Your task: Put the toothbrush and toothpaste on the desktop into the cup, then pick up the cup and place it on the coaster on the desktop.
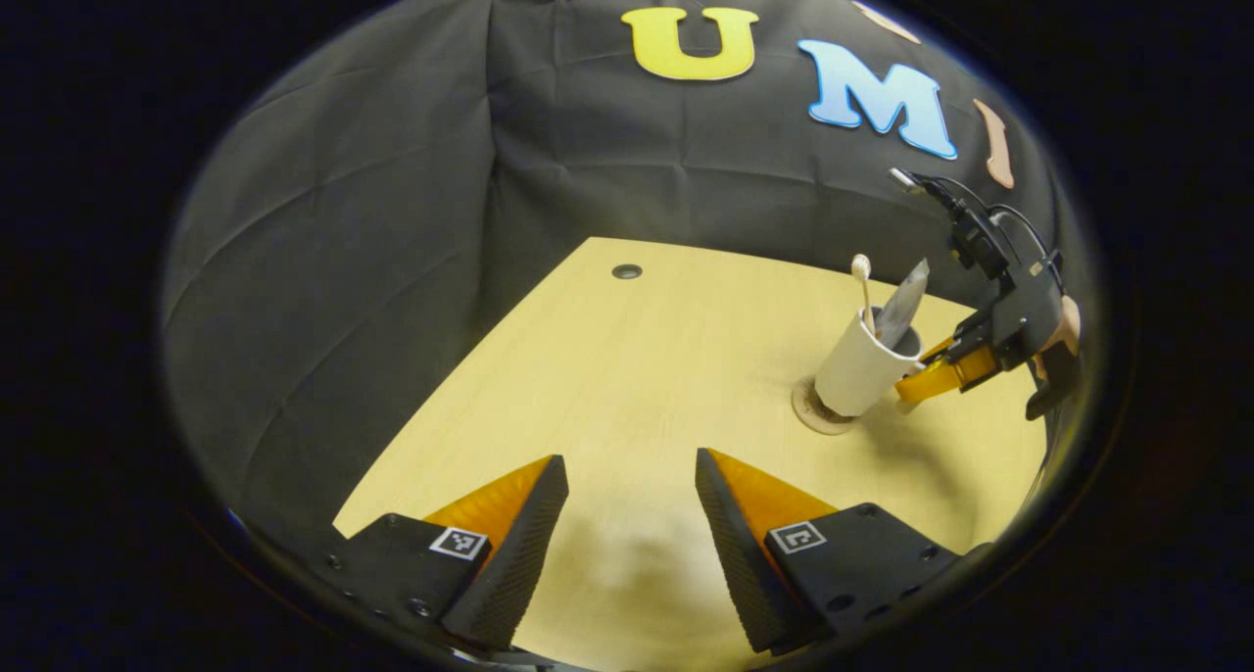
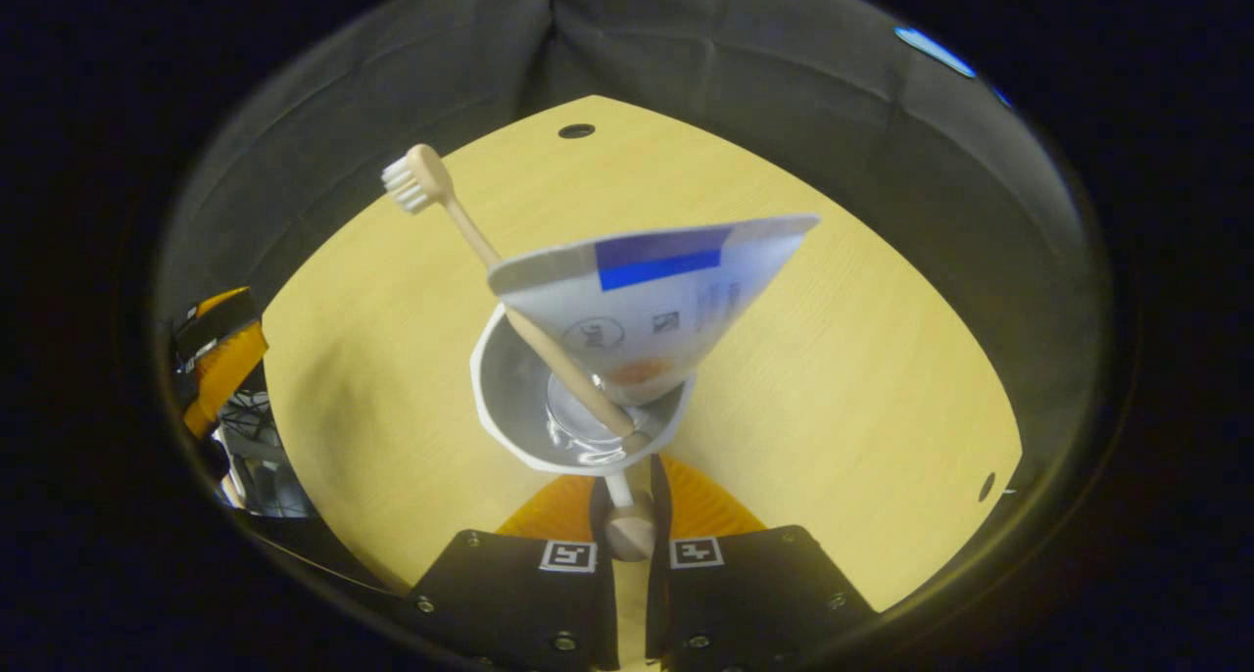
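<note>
A white cup (image 1: pixel 862 368) stands slightly tilted on the round coaster (image 1: pixel 811 409) at the right of the wooden desktop (image 1: pixel 637 359). In it lean a wooden toothbrush (image 1: pixel 862 280), head up, and a toothpaste tube (image 1: pixel 903 305). My right gripper (image 1: pixel 926 378) reaches in from the right to the cup's side. From above, the right gripper view shows the cup (image 2: pixel 509 398) with the toothbrush (image 2: pixel 460 221) and the tube (image 2: pixel 647 300) inside. There my right gripper (image 2: pixel 627 486) is shut on the cup's handle (image 2: pixel 629 530). My left gripper (image 1: pixel 629 458) hovers open over bare desktop, nothing between its fingers.
A cable hole (image 1: pixel 627 271) sits near the desk's far edge, by the black cloth wall. A second small hole (image 2: pixel 987 486) lies near the desk's right edge. My left gripper (image 2: pixel 220 354) shows at the far left of the right gripper view, with cables beneath it.
</note>
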`<state>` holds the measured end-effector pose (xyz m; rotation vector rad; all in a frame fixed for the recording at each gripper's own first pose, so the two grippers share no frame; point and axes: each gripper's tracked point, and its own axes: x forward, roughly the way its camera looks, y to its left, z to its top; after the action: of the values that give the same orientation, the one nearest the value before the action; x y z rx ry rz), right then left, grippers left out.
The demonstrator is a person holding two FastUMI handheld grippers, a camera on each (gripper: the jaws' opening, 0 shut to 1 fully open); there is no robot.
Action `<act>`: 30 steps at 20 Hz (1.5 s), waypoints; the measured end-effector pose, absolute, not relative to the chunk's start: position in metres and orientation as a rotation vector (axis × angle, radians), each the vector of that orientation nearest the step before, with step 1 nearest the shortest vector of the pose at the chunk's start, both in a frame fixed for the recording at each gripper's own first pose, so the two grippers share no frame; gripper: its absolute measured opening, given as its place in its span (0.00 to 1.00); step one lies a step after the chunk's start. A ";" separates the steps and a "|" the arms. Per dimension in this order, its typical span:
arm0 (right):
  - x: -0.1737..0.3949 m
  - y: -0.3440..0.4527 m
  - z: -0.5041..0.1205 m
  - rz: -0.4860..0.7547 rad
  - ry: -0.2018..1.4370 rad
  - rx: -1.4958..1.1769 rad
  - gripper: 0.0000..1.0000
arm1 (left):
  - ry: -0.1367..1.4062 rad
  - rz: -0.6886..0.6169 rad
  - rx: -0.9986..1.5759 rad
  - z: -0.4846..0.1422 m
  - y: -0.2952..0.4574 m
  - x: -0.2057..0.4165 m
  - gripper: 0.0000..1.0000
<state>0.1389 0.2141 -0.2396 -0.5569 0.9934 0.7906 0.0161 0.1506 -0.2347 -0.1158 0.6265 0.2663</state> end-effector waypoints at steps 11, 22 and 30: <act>0.141 0.229 -0.252 0.746 1.034 -0.610 0.12 | 0.643 0.257 -0.124 -0.230 0.167 0.019 0.89; 0.133 0.221 -0.235 0.758 1.038 -0.580 0.24 | 0.638 0.216 -0.113 -0.227 0.152 0.028 0.89; 0.115 0.199 -0.187 0.746 0.962 -0.467 0.24 | 0.599 0.128 -0.081 -0.210 0.104 0.047 0.89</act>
<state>0.1147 0.1994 -0.1870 -0.4668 0.9616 0.7462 0.0475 0.1039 -0.2100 -0.0813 0.5987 0.1280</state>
